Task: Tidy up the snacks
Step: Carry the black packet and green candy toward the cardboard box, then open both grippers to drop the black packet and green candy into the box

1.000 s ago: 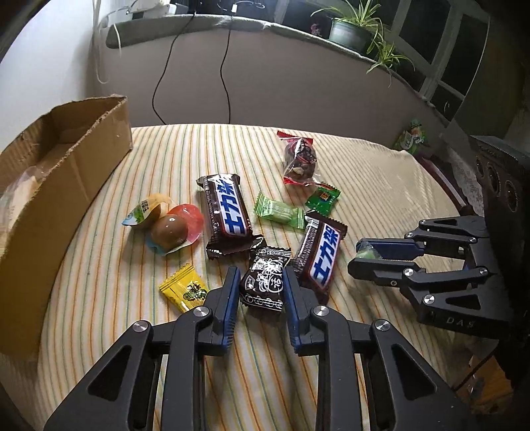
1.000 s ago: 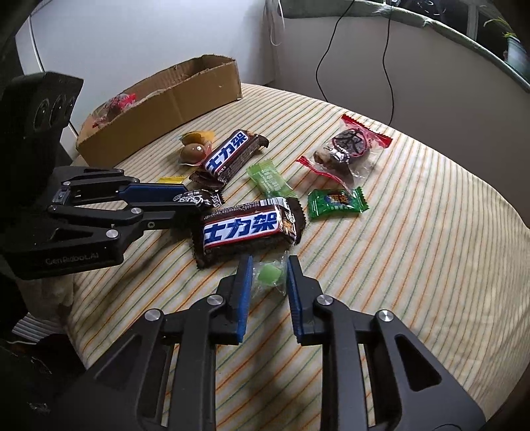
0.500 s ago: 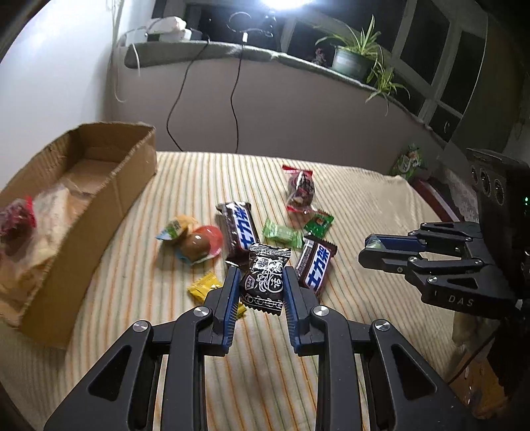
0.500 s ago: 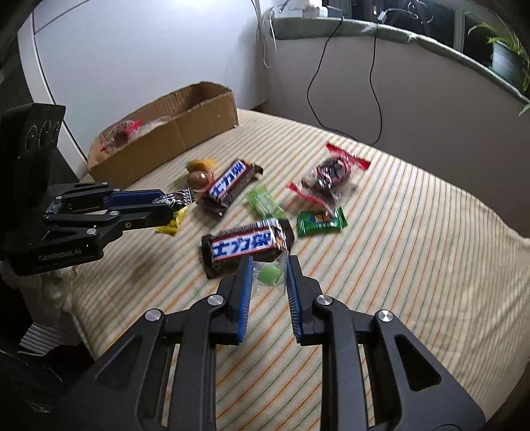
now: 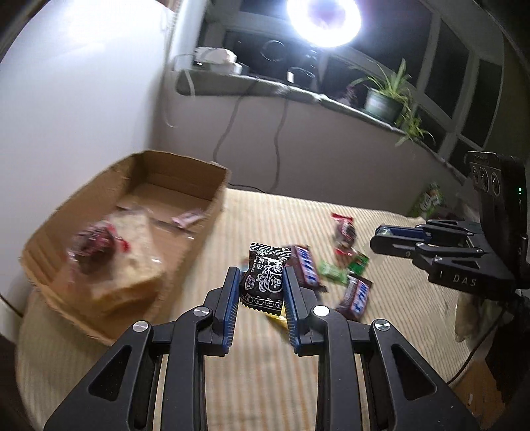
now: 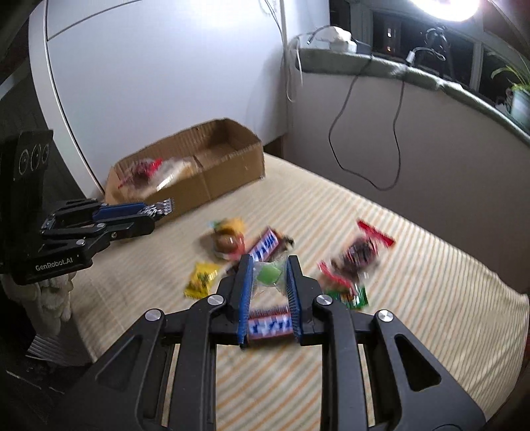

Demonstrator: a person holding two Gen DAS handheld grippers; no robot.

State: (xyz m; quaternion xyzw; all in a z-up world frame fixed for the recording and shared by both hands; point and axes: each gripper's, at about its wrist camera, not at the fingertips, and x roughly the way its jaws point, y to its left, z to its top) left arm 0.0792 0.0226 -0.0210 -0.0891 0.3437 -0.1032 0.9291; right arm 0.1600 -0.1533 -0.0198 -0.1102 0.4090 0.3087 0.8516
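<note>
Black candy (image 5: 262, 281) lifted, between jaws

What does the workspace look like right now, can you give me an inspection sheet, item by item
Surface: striped cloth over the table, loose snacks spread across its middle.
Job's things: cardboard box at the left, already holding a bagged bread slice and a red-wrapped snack; two chocolate bars, a yellow candy and a red-ended packet lie on the cloth.
Clutter: nothing seen.
Grippers: left tool shut on a black sweet packet, lifted off the cloth; right tool shut on a green jelly candy.
Cables: black cable hanging down the wall behind the table.
Surroundings: window ledge with a potted plant; bright lamp above.
</note>
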